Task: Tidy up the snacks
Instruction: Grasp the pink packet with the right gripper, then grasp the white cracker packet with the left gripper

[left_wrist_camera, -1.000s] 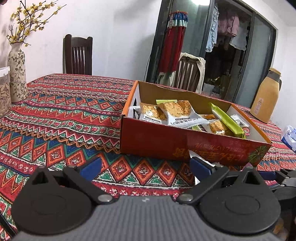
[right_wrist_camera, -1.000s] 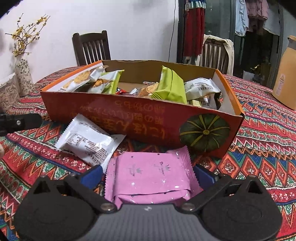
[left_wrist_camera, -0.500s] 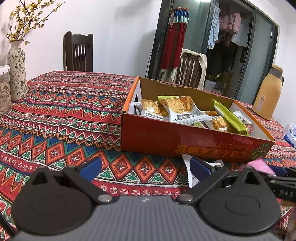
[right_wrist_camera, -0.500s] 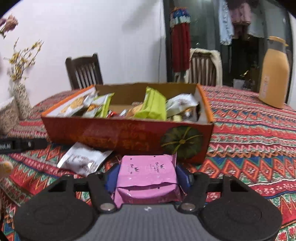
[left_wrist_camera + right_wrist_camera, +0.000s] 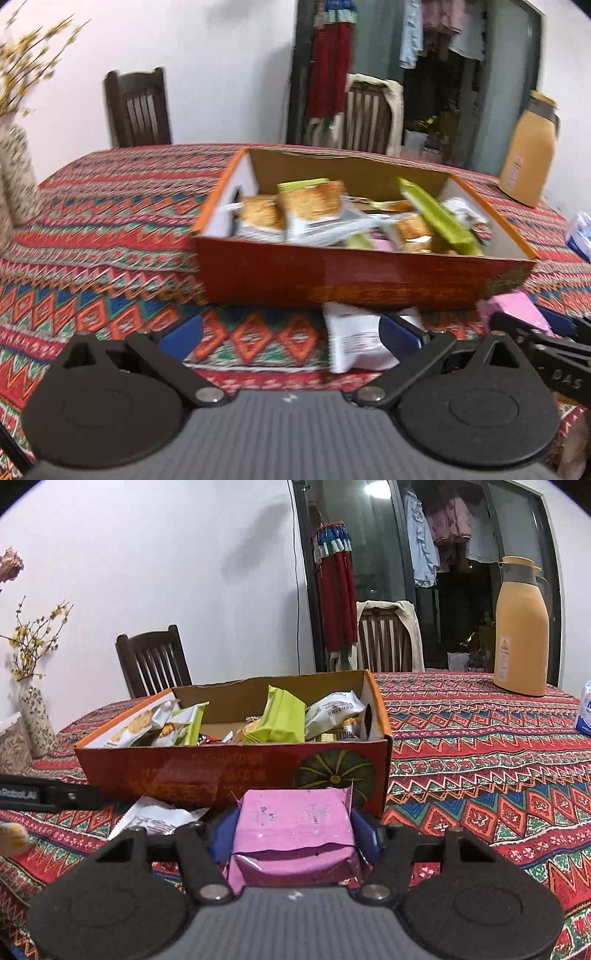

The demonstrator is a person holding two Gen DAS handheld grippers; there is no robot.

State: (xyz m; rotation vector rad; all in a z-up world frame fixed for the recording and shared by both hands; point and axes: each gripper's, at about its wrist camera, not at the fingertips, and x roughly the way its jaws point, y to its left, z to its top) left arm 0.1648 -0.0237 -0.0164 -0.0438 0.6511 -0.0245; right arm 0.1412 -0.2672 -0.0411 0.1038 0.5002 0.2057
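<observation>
Left tool was spread wide with nothing in it, hovering over the patterned counter, a white snack packet lying just by its right finger. Behind that sat the orange box full of snacks. Right tool was clamped on a pink packet, right in front of the box.

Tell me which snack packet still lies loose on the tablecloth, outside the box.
The white packet before the red box; the pink packet is clamped in the right gripper, the others are boxed.
</observation>
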